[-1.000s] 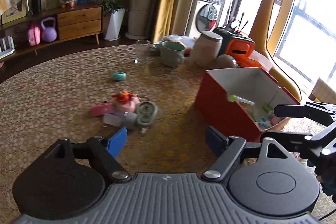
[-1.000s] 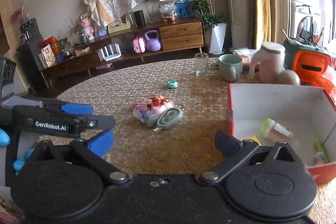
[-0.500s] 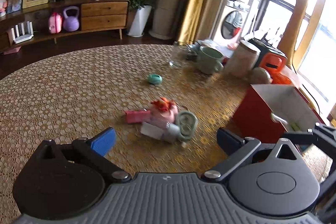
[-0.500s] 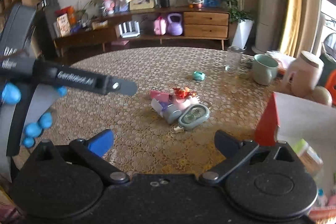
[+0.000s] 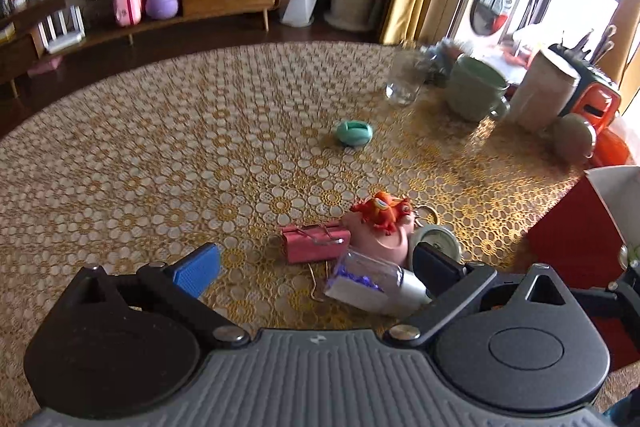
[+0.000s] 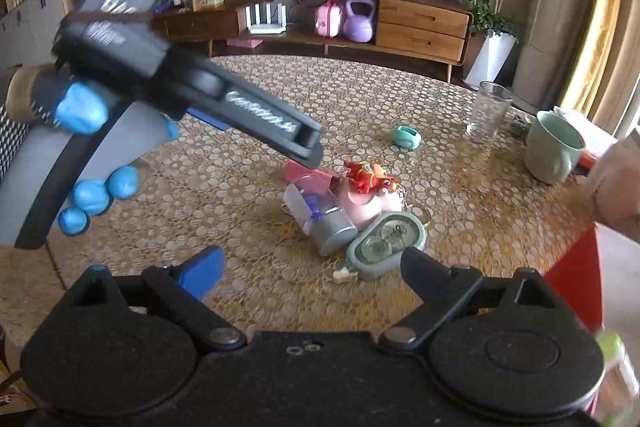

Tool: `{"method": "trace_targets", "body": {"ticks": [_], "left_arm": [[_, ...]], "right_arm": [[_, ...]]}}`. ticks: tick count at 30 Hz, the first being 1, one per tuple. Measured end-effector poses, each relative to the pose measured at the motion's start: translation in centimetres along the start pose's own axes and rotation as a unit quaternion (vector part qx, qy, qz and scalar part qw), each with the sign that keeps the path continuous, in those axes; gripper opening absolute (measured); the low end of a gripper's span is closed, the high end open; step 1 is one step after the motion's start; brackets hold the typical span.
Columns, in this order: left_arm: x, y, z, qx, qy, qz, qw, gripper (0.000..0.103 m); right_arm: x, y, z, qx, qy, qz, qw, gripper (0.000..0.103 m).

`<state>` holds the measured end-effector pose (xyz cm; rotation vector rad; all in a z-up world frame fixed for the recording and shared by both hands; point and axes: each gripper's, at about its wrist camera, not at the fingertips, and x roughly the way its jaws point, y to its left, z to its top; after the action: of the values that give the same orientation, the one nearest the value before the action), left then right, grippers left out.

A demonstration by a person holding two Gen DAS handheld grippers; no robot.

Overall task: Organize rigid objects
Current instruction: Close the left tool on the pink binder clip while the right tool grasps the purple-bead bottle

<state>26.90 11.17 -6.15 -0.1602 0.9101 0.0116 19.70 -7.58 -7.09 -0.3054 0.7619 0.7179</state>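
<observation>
A small pile lies mid-table: a pink clip box (image 5: 314,247), a clear bottle with purple bits (image 5: 372,283), a pink toy topped by a red figure (image 5: 380,223) and a grey-green oval case (image 5: 434,239). My left gripper (image 5: 316,271) is open just above the pile, the bottle lying between its fingers untouched. My right gripper (image 6: 312,269) is open with its jaws closing, nothing between them; the bottle (image 6: 324,219) and case (image 6: 386,245) lie just ahead. In the right wrist view a blue-gloved hand (image 6: 80,107) holds the left gripper, its near finger (image 6: 280,131) reaching over the pile.
A teal ring-shaped object (image 5: 354,133) sits alone farther back. A glass (image 5: 402,83), green mug (image 5: 476,93), cream jar (image 5: 546,93) and orange-black holder (image 5: 596,103) line the far right. The red box (image 5: 580,227) stands at the right edge.
Both grippers have moved left and down toward the pile, away from the red box. The left jaws have spread wider. The left gripper now crosses the right wrist view.
</observation>
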Motion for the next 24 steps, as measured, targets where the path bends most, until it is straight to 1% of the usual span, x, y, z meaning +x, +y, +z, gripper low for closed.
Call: {"method": "trace_targets", "body": {"ticks": [2, 7, 10, 13, 17, 20, 24], "left_arm": [[1.4, 0.1, 0.7, -0.004, 0.017, 0.009, 0.9998, 0.103], [3.5, -0.2, 1.6, 0.0, 0.036, 0.019, 0.9992, 0.103], [4.7, 0.0, 1.7, -0.013, 0.05, 0.028, 0.9983, 0.103], [5.7, 0.3, 1.9, -0.028, 0.061, 0.024, 0.9975, 0.103], [6.4, 0.5, 2.0, -0.039, 0.065, 0.027, 0.9968, 0.103], [6.8, 0.7, 2.0, -0.046, 0.062, 0.037, 0.9963, 0.102], [7.1, 0.7, 2.1, -0.049, 0.062, 0.04, 0.9961, 0.102]], "right_arm": [[1.1, -0.3, 0.3, -0.003, 0.004, -0.002, 1.0, 0.093], [3.2, -0.8, 0.9, -0.009, 0.016, -0.003, 1.0, 0.086], [4.3, -0.9, 1.1, -0.016, 0.023, -0.005, 1.0, 0.082], [5.1, -0.8, 1.2, -0.024, 0.03, -0.003, 0.999, 0.077], [5.9, -0.2, 1.2, -0.046, 0.033, -0.006, 0.998, 0.074], [6.3, 0.4, 1.3, -0.063, 0.033, -0.014, 0.997, 0.072], [6.9, 0.8, 1.4, -0.073, 0.035, -0.017, 0.997, 0.069]]}}
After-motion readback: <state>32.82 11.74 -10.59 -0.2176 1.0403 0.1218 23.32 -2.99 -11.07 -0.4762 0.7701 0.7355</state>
